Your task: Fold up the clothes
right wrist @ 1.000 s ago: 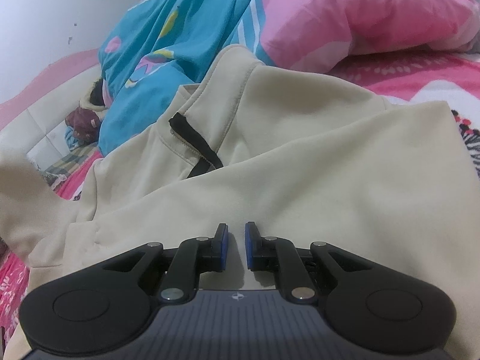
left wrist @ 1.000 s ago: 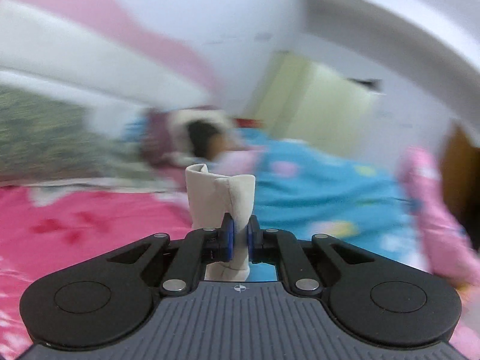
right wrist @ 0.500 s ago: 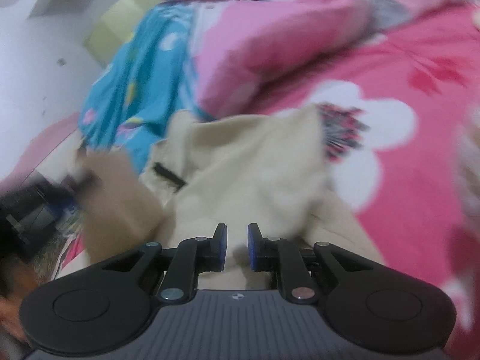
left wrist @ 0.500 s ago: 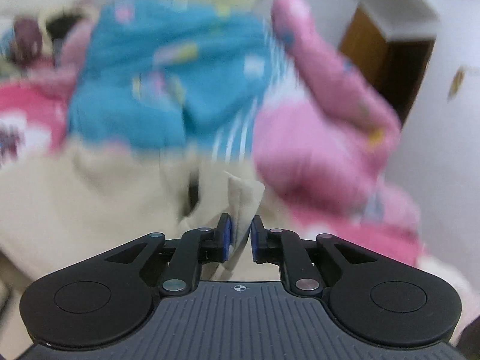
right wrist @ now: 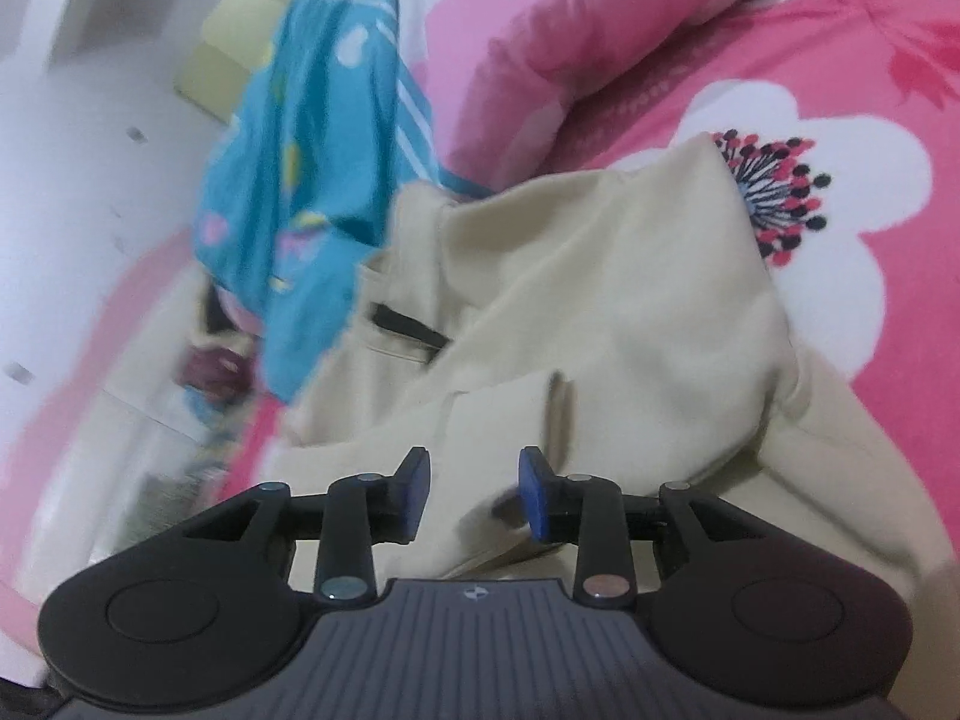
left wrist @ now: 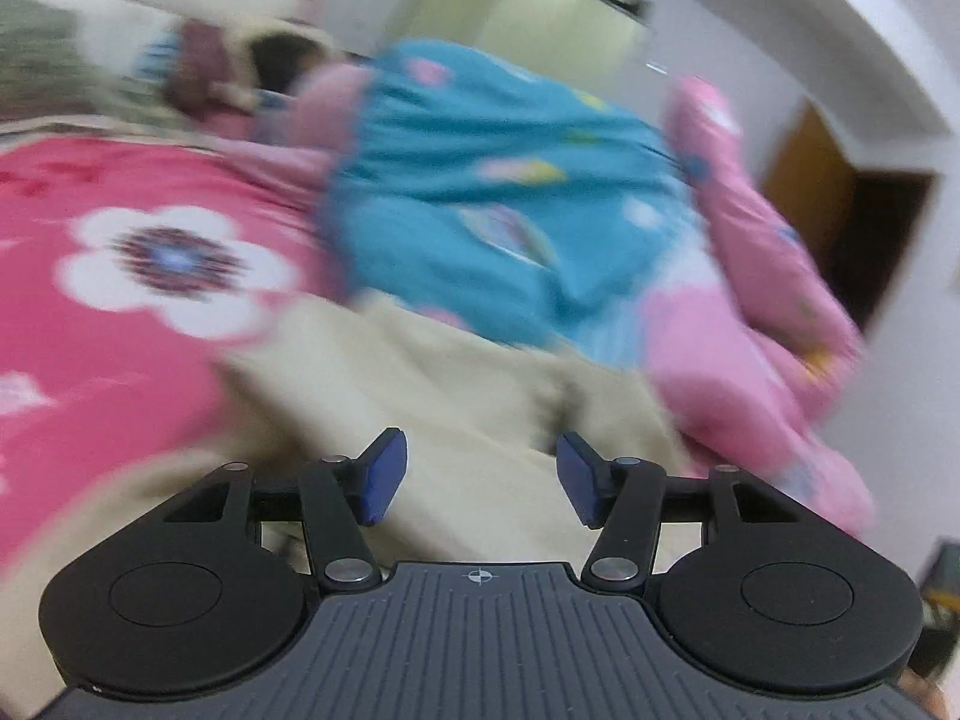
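Note:
A cream garment (right wrist: 600,300) with a dark loop at its collar lies rumpled on the pink flowered bedspread (right wrist: 840,90). In the right wrist view one part is folded across its front. My right gripper (right wrist: 474,489) hovers just over the near cloth, open, with nothing between its blue pads. The left wrist view is blurred; the same cream garment (left wrist: 432,396) spreads below my left gripper (left wrist: 480,477), which stands wide open and holds nothing.
A blue patterned quilt (left wrist: 510,204) and a pink quilt (left wrist: 762,312) are heaped beyond the garment. A person lies at the head of the bed (left wrist: 270,60). A white wall and a brown doorway (left wrist: 840,222) stand at the right.
Both grippers have opened. The left one let go of the cream cloth it was pinching, and that part now lies folded over the garment. Both cameras have swung.

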Demonstrator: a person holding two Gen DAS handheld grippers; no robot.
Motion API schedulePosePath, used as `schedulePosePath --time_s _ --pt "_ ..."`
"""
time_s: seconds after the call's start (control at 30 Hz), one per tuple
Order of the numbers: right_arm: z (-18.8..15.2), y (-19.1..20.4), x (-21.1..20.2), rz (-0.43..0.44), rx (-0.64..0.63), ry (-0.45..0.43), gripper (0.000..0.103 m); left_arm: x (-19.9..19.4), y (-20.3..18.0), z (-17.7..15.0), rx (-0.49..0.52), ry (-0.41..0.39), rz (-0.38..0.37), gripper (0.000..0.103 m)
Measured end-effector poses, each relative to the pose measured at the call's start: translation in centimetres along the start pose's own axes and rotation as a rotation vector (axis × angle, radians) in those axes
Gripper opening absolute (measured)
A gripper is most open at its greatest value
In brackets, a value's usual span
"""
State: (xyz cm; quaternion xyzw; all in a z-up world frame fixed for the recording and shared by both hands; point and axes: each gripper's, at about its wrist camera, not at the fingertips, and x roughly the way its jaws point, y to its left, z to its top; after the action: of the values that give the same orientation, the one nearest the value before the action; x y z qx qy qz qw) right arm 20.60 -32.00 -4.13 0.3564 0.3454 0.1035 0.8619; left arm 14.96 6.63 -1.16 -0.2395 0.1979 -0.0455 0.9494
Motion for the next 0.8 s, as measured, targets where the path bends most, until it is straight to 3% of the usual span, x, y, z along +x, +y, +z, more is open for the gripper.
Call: schedulePosePath --time_s 0.2,0.37,0.43,0.6,0.8 --pt "0.3 0.5 1.5 -0.135 -0.061 0.04 0.035 2.4 4.4 0.5 -0.065 0.006 0.142 0.055" --pt "-0.2 1.5 3.8 -0.145 -0.146 0.125 0.03 3.6 5.7 -1.6 -0.067 0.044 0.185 0.055" --pt "-0.3 2.3 3.9 -0.163 -0.214 0.112 0.004 3.6 6.2 -2.1 -0.075 0.052 0.192 0.055" --pt "1.2 4.2 2.2 -0.164 -0.308 0.017 0.003 3.8 6.5 -2.2 -0.077 0.059 0.196 0.056" --pt "3.4 4.8 0.5 -0.211 -0.375 -0.085 0.003 3.5 6.2 -2.5 -0.057 0.052 0.147 0.066"
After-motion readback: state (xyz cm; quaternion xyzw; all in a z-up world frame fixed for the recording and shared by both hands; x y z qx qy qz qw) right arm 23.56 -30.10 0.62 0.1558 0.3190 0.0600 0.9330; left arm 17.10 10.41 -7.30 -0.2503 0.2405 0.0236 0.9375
